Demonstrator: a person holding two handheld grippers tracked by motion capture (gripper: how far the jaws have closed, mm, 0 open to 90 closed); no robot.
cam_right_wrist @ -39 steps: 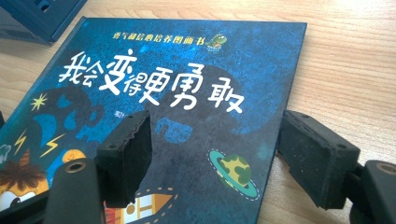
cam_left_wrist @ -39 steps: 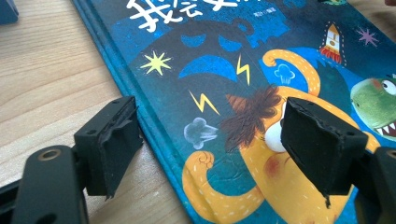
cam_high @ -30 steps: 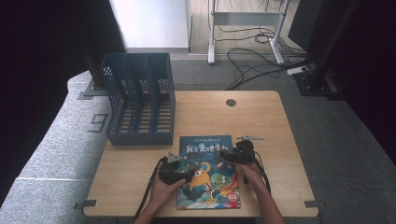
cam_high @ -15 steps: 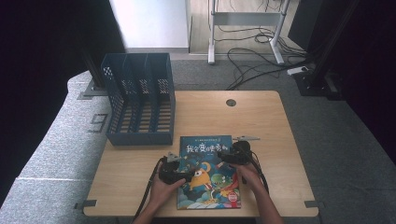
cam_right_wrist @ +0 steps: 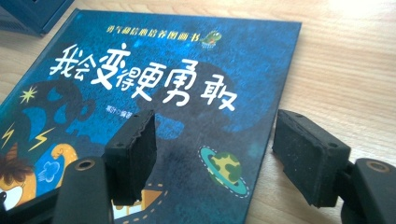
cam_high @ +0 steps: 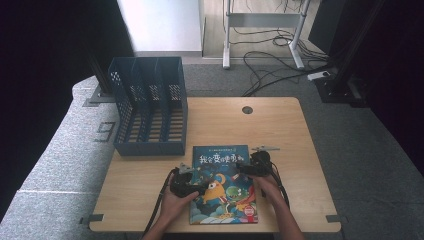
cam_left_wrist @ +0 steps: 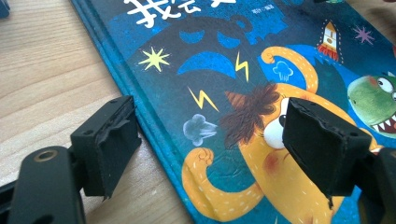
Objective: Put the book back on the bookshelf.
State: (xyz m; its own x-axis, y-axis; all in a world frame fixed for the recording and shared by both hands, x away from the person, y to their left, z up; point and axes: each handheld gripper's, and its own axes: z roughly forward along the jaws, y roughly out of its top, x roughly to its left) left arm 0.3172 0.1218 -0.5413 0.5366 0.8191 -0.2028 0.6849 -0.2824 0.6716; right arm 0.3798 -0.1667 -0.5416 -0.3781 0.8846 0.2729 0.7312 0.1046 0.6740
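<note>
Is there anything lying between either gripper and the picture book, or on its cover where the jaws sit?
Nothing visible does. The left gripper straddles the picture book at its spine edge, jaws open. The right gripper straddles the opposite edge, also open. The cover is bare between the jaws, and the wooden table beside it too.

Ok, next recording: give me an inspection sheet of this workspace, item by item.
Surface: light wooden table, round grommet hole near the far edge.
Job's things: blue hardcover picture book lying flat, cover up, at the near edge.
Clutter: blue plastic slotted file rack at the far left corner.
Grippers: left gripper open, astride the book's left edge; right gripper open, astride its right edge.
Cables: one trails from each gripper; loose cables on the floor beyond.
Surroundings: grey carpet, metal stand legs.
</note>
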